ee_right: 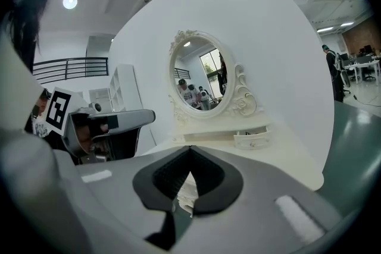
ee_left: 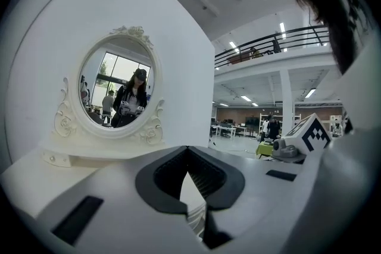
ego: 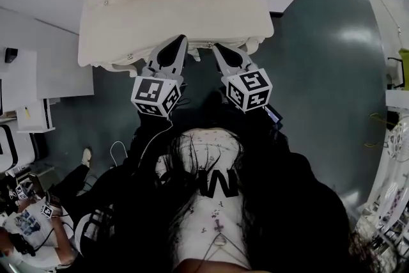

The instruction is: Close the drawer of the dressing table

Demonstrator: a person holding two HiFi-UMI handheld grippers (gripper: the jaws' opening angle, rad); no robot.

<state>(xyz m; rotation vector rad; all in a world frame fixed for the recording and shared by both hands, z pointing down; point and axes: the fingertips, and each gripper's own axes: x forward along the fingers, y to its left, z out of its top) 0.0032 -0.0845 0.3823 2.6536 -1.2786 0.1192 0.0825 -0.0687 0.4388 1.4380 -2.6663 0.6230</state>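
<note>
The person is holding both grippers out level at the front edge of the white dressing table [ego: 160,9]. In the head view the left gripper [ego: 177,40] and the right gripper [ego: 217,46] are pointing side by side at the middle of that edge, and each one's marker cube [ego: 155,94] is facing up. The drawer [ego: 193,53] is lying under the front edge between the two tips. From above only a sliver of its white front is showing, and nothing is standing out past the tabletop. Whether the tips are touching it I cannot tell.

The gripper views are showing what the head view cannot. In the left gripper view the two dark pads [ee_left: 164,178] are meeting at their tips with nothing held, and a strip of ribbed white carving is showing through the gap below. The right gripper view is showing the same: jaws together, empty, with carved white front behind the gap.

These views are also showing the oval mirror [ee_left: 119,83] in its carved frame at the back edge, reflecting the person. Only the right gripper view is giving a side look at the small drawer [ee_right: 253,138] on the raised shelf. Only the head view is showing the green floor [ego: 319,73] and another person [ego: 32,227] sitting at the lower left.
</note>
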